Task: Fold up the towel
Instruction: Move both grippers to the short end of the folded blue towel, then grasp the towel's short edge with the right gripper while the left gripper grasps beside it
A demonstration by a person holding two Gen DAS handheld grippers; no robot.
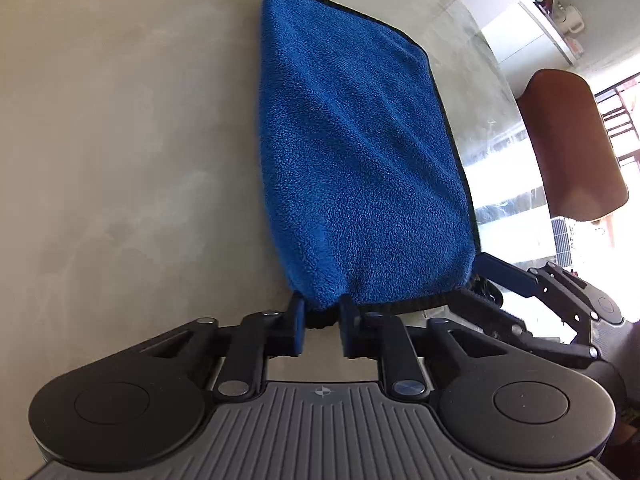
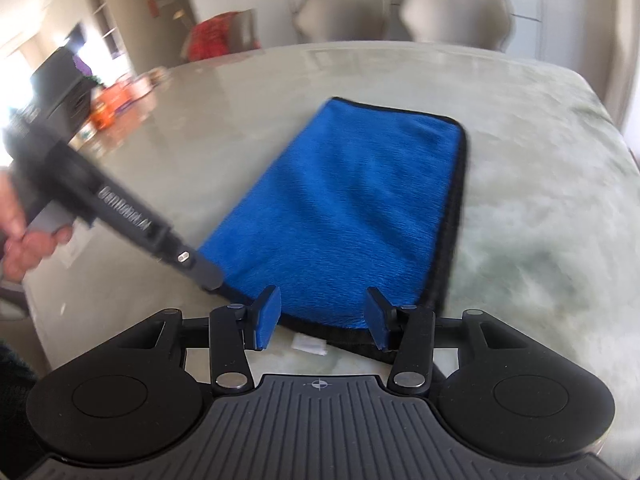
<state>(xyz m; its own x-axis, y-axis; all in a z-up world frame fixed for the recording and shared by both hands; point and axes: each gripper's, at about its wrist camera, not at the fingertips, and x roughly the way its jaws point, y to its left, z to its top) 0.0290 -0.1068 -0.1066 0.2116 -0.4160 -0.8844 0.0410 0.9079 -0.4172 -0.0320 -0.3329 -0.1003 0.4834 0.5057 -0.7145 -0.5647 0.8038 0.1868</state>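
The towel (image 2: 344, 216), blue with a black hem, lay on the desk (image 2: 540, 184) folded into a long narrow strip, its layered edges stacked along one side. The left gripper (image 1: 320, 320) had its fingers (image 1: 297, 326) pinched on the near corner of the towel, a little bunch of hem showing between them. The right gripper (image 2: 322, 318) sat at the same near end with its fingers (image 2: 268, 312) apart, the hem lying loose between them and a white tag (image 2: 310, 346) poking out just below. The right view was smeared with motion, so how closely that gripper hovered over the cloth could not be told.

Judging from this, the risk lay in the uneven hold. With only one corner clamped, lifting the end for another fold would probably drag it askew, and the stacked layers could slide apart and spoil the edge. If the right fingers closed on only the top layer, the lower ones might stay behind. The glossy desk would likely let the whole strip skid instead of folding.
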